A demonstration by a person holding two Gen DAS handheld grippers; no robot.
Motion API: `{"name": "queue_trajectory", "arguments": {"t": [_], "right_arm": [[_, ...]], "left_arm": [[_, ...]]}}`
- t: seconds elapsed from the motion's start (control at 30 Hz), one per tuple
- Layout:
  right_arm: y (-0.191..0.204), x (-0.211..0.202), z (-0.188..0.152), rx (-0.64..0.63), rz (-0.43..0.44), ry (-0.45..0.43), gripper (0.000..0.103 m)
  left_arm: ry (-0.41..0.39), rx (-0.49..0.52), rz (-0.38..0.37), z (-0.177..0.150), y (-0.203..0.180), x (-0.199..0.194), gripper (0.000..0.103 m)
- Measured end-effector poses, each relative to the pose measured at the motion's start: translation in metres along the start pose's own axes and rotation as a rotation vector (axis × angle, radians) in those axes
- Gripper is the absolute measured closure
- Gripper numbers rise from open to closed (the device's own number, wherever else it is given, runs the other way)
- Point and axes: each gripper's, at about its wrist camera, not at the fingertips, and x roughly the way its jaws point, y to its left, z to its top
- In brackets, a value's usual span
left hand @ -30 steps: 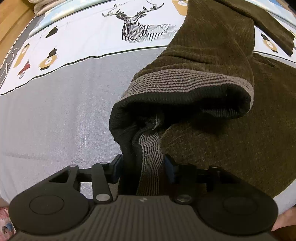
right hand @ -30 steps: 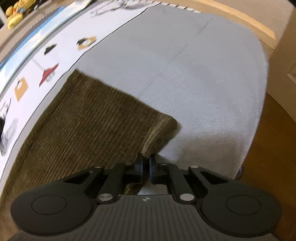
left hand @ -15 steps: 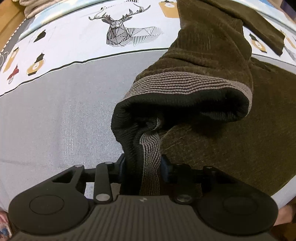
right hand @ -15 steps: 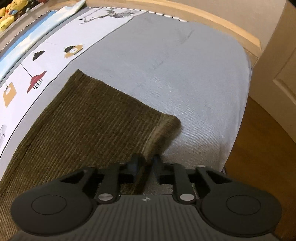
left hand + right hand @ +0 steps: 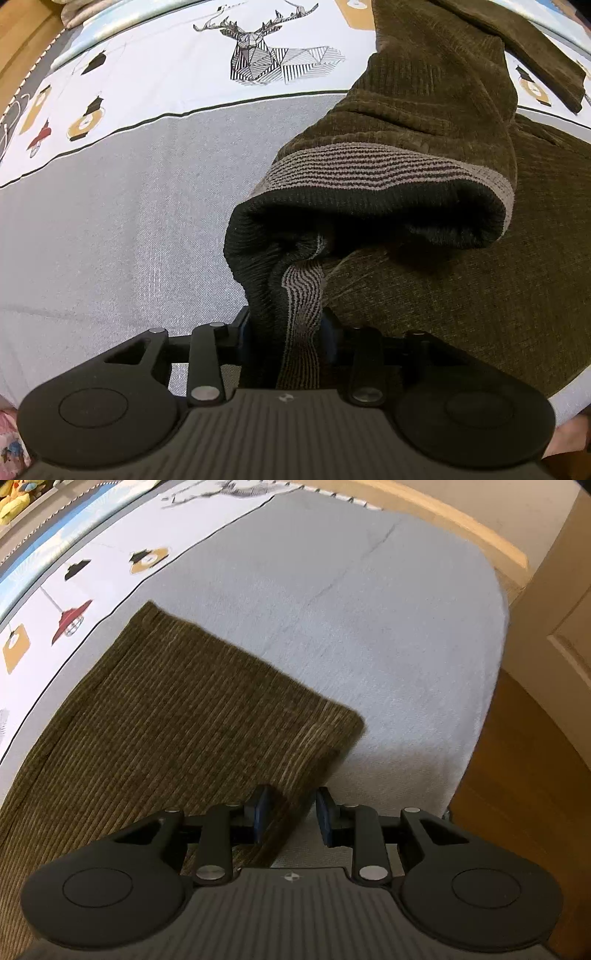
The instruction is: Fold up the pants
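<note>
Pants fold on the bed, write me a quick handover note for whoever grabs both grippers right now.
Left gripper: jaws shut on the striped grey waistband of the olive-brown corduroy pants, holding it bunched and lifted above the trouser fabric.
Right gripper: jaws open, straddling the near edge of the pant leg by its hem; that leg lies flat on the grey bedspread.
Done: waist end raised over the leg, hem end laid flat.
Left: set the waistband down to finish this fold, smooth it, then probably fold once more. The other leg end lies at the far right of the left wrist view.
</note>
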Motion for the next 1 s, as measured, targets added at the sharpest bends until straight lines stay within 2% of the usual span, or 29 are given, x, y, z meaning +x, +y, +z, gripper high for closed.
{"name": "queue_trajectory", "arguments": {"t": [0.1,0.2,0.3,0.37,0.4,0.47,0.5,0.57,0.67,0.7,0.73,0.77,0.8,0.83,0.87,0.9,1.0], "right_arm": [[0.000,-0.010,0.001,0.001,-0.025,-0.062,0.074],[0.003,-0.023,0.000,-0.002,-0.032,-0.128,0.074],[0.010,-0.038,0.001,-0.002,0.019,-0.204,0.074],[0.021,-0.050,-0.001,-0.020,0.069,-0.254,0.074],[0.030,-0.056,-0.002,-0.042,0.106,-0.281,0.074],[0.050,-0.067,-0.004,-0.099,0.182,-0.318,0.074],[0.063,-0.071,-0.007,-0.139,0.224,-0.331,0.074],[0.091,-0.082,-0.016,-0.238,0.300,-0.363,0.074],[0.132,-0.097,-0.033,-0.397,0.385,-0.396,0.074],[0.144,-0.101,-0.037,-0.440,0.410,-0.395,0.074],[0.159,-0.103,-0.042,-0.481,0.441,-0.383,0.074],[0.170,-0.105,-0.046,-0.506,0.461,-0.369,0.074],[0.181,-0.105,-0.049,-0.523,0.475,-0.351,0.074],[0.192,-0.104,-0.053,-0.536,0.489,-0.327,0.074],[0.202,-0.103,-0.056,-0.544,0.505,-0.302,0.074],[0.211,-0.102,-0.059,-0.551,0.519,-0.281,0.074],[0.242,-0.101,-0.073,-0.582,0.549,-0.236,0.074]], "left_arm": [[-0.034,-0.029,-0.012,0.000,0.009,-0.011,0.048],[-0.146,-0.070,-0.027,-0.002,0.018,-0.038,0.048],[-0.289,-0.126,-0.107,-0.005,0.026,-0.067,0.048],[-0.369,-0.105,-0.175,-0.005,0.019,-0.082,0.047],[-0.399,-0.072,-0.207,-0.005,0.010,-0.087,0.046],[-0.436,0.030,-0.234,-0.002,-0.013,-0.094,0.035],[-0.440,0.086,-0.231,-0.002,-0.027,-0.094,0.026],[-0.428,0.225,-0.209,-0.001,-0.059,-0.090,0.022],[-0.394,0.382,-0.106,-0.001,-0.094,-0.073,0.022],[-0.380,0.419,-0.071,-0.003,-0.100,-0.067,0.026],[-0.361,0.456,-0.024,-0.002,-0.106,-0.060,0.041],[-0.346,0.485,0.011,-0.001,-0.105,-0.053,0.048],[-0.324,0.509,0.009,0.001,-0.100,-0.049,0.065],[-0.304,0.509,0.001,0.005,-0.091,-0.045,0.072],[-0.312,0.468,0.022,0.010,-0.077,-0.045,0.075],[-0.332,0.380,0.082,0.021,-0.056,-0.046,0.079],[-0.417,-0.099,0.328,0.049,0.029,-0.059,0.081]]}}
